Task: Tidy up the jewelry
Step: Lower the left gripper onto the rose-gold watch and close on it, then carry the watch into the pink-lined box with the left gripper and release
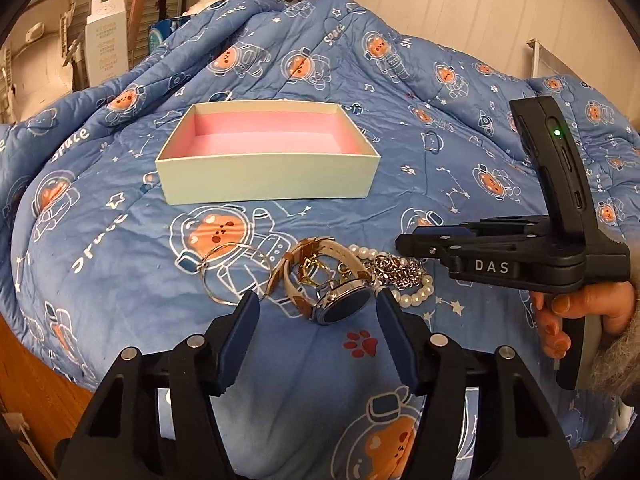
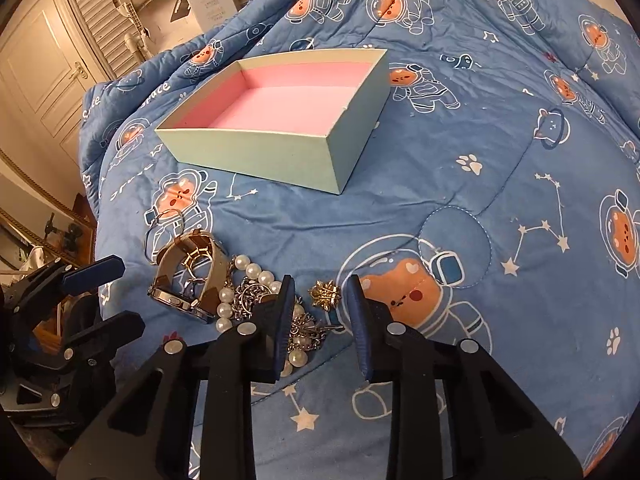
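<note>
Jewelry pile point(image 1: 340, 280) sits on the blue astronaut-print quilt point(image 1: 420, 168), at 6 o'clock from the box point(image 1: 268, 160), well apart from it. Pile is tangled, individual pieces hard to separate. Watch point(image 1: 340, 306) with round dark face and tan/white strap lies at the front; in the right wrist view it's at 9 o'clock of the heap point(image 2: 180, 300), face partly turned away. Thin wire rings point(image 1: 228, 272) at the pile's 9 o'clock edge. Pearl strand point(image 1: 416, 294) and silver chain point(image 1: 400, 270) at 3 o'clock, chain partly covered by the right gripper body in the left view. Gold flower-shaped brooch point(image 2: 325, 294) lies just beside the heap, apart from the pearls point(image 2: 256, 270); not visible in the left view. Small gold bits inside the strap loop, can't tell what they are.

Box: pale green outside, pink lining, no lid on, nothing visible inside; near wall hides part of the floor point(image 2: 256, 152).

Left gripper point(image 1: 314, 306): jaws spread wide, holding nothing, watch face between the tips but not touched. Also seen at 9 o'clock in the right view point(image 2: 108, 300), cut off by the frame edge.

Right gripper point(image 2: 320, 300): jaws parted, brooch between the fingertips, contact not clear, left finger point(image 2: 284, 312) overlaps chain and pearls. Hand point(image 1: 580, 316) on its handle at 3 o'clock, partly cropped.
</note>
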`<state>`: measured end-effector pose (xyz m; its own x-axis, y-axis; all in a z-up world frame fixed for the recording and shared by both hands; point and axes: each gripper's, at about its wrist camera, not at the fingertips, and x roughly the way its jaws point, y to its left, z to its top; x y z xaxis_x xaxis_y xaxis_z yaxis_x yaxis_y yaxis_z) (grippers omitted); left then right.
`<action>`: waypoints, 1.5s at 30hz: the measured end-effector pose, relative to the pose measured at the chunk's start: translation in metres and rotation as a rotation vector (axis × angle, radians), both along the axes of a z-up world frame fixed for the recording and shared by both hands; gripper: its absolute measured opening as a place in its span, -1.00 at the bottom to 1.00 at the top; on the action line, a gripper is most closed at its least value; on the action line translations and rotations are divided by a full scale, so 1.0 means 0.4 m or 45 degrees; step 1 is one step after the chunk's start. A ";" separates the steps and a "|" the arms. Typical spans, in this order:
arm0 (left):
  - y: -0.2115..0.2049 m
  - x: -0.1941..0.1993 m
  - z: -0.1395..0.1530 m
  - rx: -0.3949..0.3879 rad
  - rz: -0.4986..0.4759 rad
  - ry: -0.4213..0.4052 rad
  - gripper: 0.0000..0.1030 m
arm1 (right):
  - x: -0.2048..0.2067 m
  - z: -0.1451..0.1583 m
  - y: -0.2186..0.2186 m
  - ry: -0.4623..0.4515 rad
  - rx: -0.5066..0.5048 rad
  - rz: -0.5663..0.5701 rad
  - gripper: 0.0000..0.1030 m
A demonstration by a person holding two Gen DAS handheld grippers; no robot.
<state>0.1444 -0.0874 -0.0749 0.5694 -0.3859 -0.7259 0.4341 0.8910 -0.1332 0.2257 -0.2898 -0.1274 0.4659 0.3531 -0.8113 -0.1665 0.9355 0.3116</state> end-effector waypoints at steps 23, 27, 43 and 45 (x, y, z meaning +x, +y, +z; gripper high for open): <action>-0.071 0.003 -0.026 0.155 -0.308 -0.093 -0.77 | -0.001 -0.016 -0.008 -0.002 0.023 0.001 -0.66; -0.070 -0.005 -0.022 0.142 -0.293 -0.108 -0.79 | -0.007 -0.011 -0.009 -0.016 0.028 0.002 -0.66; -0.015 -0.016 0.022 -0.080 -0.196 -0.070 -0.83 | -0.032 0.048 -0.007 -0.126 0.032 0.040 -0.66; -0.005 -0.013 0.031 -0.115 -0.180 -0.064 -0.83 | -0.034 0.057 -0.004 -0.138 0.035 0.051 -0.66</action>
